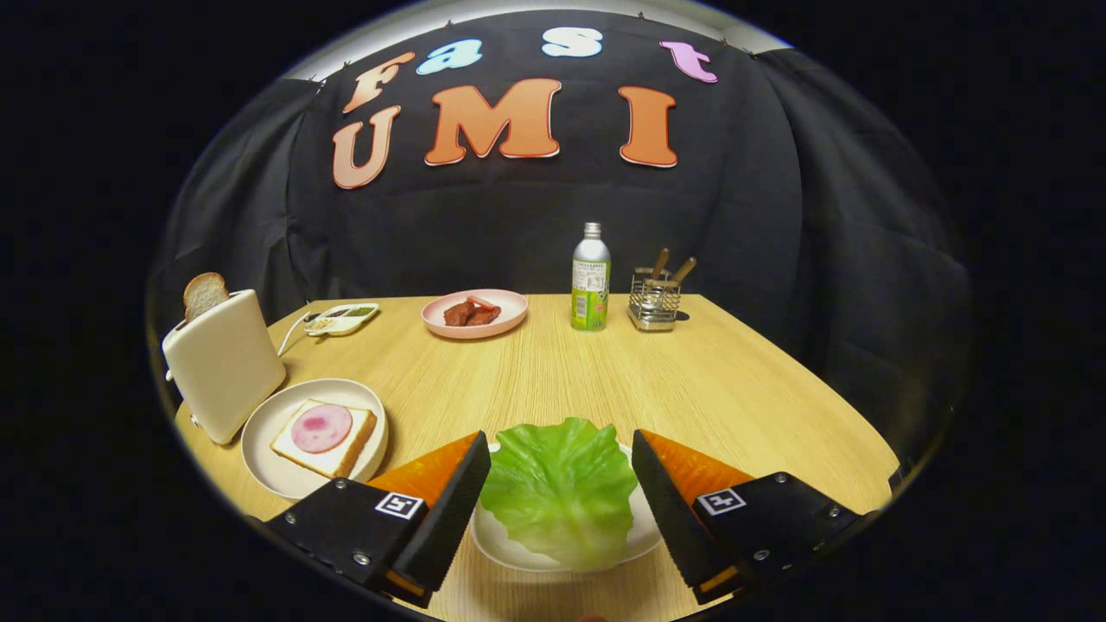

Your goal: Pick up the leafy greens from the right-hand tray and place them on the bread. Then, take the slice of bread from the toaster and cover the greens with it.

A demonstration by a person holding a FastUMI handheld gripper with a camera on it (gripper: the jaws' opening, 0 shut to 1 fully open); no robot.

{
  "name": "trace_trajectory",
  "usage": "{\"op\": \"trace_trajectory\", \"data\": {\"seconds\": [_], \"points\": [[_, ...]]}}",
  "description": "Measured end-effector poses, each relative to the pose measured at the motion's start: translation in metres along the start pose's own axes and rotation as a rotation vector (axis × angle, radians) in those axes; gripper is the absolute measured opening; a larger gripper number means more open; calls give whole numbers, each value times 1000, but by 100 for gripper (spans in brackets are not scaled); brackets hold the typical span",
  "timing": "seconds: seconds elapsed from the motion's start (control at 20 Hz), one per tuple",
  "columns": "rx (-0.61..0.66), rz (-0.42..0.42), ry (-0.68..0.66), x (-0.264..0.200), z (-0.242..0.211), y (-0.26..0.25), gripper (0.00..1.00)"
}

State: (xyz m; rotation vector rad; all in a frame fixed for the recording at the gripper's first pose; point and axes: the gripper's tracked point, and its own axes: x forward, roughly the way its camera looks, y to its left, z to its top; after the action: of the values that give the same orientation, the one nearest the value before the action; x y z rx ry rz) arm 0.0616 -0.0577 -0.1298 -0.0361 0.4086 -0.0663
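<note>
While the gripper [562,488] hangs low over the near end of the wooden desk [734,389], the scene reads as follows.

Fingers: spread wide, one on each side of the lettuce leaf, neither visibly pressing on it; they grip nothing.
Lettuce leaf [560,488]: pale green and crinkled, lying on a small white tray [505,544] between the fingers, its far edge reaching just past the fingertips.
Open sandwich: a square slice of bread [324,438] with a round pink slice of ham [320,428] on top, lying on a round cream plate [268,458] left of the fingers, well apart from the lettuce.
Toaster [223,363]: cream-coloured, standing just beside the plate at the desk's left edge, with a slice of toast [204,295] sticking up out of its slot.
Far side of desk: a pink plate [510,313] with reddish pieces of meat [471,313], a green-labelled bottle [591,278] standing upright, and a wire holder [654,302] with wooden handles in it.
Far left: a small white divided dish [341,320] beyond the toaster.
</note>
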Motion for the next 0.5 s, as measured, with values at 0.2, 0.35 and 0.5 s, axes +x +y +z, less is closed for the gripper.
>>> {"op": "trace_trajectory", "data": {"seconds": [0.2, 0.35, 0.5], "points": [[-6, -4, 71, 9, -17, -3, 99], [-2, 4, 130, 14, -30, -2, 99], [-2, -2, 171, 15, -40, -4, 99]]}}
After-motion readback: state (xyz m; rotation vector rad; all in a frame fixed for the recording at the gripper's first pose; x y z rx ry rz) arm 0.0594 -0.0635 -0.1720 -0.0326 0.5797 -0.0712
